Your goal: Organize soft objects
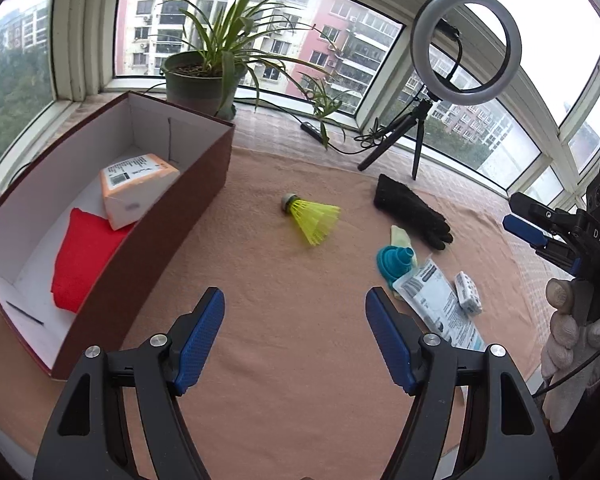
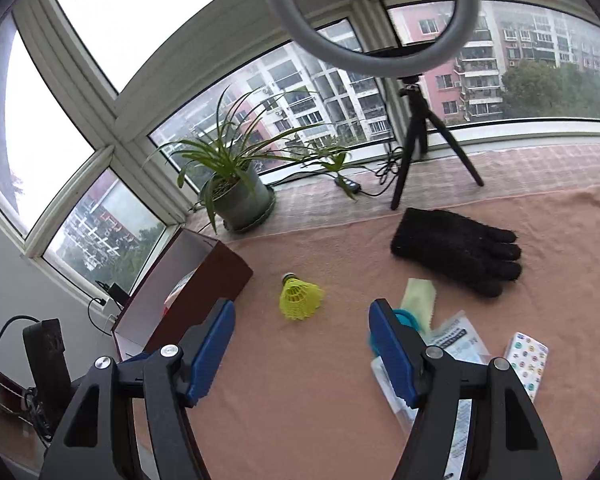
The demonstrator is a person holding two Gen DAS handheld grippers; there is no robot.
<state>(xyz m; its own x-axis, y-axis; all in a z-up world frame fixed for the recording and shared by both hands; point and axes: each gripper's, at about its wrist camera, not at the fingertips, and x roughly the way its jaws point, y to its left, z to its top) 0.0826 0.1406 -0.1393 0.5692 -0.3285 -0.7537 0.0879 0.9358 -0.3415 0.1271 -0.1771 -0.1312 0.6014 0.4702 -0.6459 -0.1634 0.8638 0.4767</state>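
A dark red box [image 1: 172, 216] [image 2: 204, 280] stands on the left of the pink cloth. It holds a folded red cloth [image 1: 84, 256] and a white and orange packet [image 1: 138, 190]. On the cloth lie a black glove [image 1: 410, 210] [image 2: 456, 252], a yellow shuttlecock [image 1: 314, 216] [image 2: 300, 298], a teal funnel [image 1: 394, 262] [image 2: 408, 318], a pale cloth scrap [image 2: 418, 300], a white printed pouch [image 1: 440, 308] [image 2: 458, 344] and a small tissue pack [image 1: 468, 292] [image 2: 528, 360]. My left gripper [image 1: 296, 340] hangs open over bare cloth. My right gripper [image 2: 302, 348] is open and empty too, near the funnel; it also shows at the right edge [image 1: 540, 236], held by a gloved hand [image 1: 572, 332].
A potted plant [image 1: 204, 80] [image 2: 240, 196] stands on the sill behind the box. A ring light on a black tripod [image 1: 466, 40] [image 2: 416, 148] stands behind the glove, with cables trailing. A black power adapter [image 2: 46, 352] sits off the left edge.
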